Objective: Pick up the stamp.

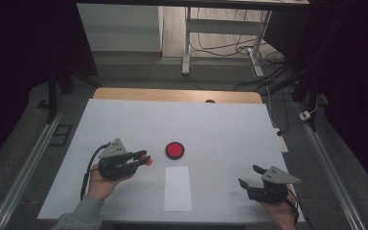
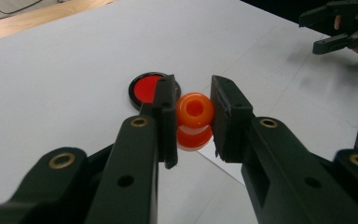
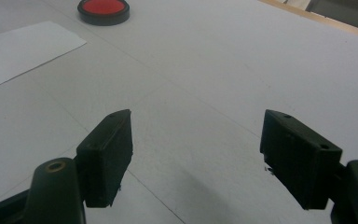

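Observation:
My left gripper is shut on a small orange spool-shaped piece, held just above the white table. A round red disc in a black rim lies flat on the table, a short way to the right of and beyond the held piece. A white paper sheet lies near the front edge, below the disc. My right gripper stands open at the front right with nothing between its jaws; it appears far off in the left gripper view.
The white tabletop ends at a wooden strip along the back. Metal rails run along both sides of the table. Desk legs and cables stand on the floor beyond.

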`<state>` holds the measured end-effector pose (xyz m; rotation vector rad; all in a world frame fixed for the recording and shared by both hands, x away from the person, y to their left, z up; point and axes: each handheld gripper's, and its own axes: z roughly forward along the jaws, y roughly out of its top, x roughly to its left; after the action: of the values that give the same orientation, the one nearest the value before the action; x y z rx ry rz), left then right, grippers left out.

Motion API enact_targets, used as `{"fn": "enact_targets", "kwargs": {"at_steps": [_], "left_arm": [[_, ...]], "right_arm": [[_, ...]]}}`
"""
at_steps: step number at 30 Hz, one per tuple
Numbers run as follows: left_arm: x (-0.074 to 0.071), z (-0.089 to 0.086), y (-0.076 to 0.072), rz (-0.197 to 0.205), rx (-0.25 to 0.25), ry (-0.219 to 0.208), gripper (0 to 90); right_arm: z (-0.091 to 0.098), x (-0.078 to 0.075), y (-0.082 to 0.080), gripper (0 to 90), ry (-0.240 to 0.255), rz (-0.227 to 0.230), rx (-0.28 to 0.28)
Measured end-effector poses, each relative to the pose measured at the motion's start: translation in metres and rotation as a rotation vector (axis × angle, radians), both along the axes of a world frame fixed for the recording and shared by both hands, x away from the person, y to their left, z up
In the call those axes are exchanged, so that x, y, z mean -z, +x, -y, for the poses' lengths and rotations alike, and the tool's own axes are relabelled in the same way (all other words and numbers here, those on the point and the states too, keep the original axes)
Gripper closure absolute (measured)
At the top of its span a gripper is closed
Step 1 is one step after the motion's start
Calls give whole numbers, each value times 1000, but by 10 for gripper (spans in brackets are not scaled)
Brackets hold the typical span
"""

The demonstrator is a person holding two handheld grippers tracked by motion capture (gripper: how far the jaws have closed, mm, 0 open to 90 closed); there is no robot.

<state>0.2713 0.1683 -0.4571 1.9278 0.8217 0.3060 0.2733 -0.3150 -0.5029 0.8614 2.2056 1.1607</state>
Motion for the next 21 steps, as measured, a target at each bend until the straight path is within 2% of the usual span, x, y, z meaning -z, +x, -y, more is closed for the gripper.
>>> {"fn": "enact_targets", "kwargs": {"at_steps": [8,21], "left_arm": [[-2,14,4,1,28,0,721],[-1,48,12,-4,96,9,721]], "right_arm": [[0,0,0,254,-1,-1,-2],[-2,0,0,255,4,1,-5]]}}
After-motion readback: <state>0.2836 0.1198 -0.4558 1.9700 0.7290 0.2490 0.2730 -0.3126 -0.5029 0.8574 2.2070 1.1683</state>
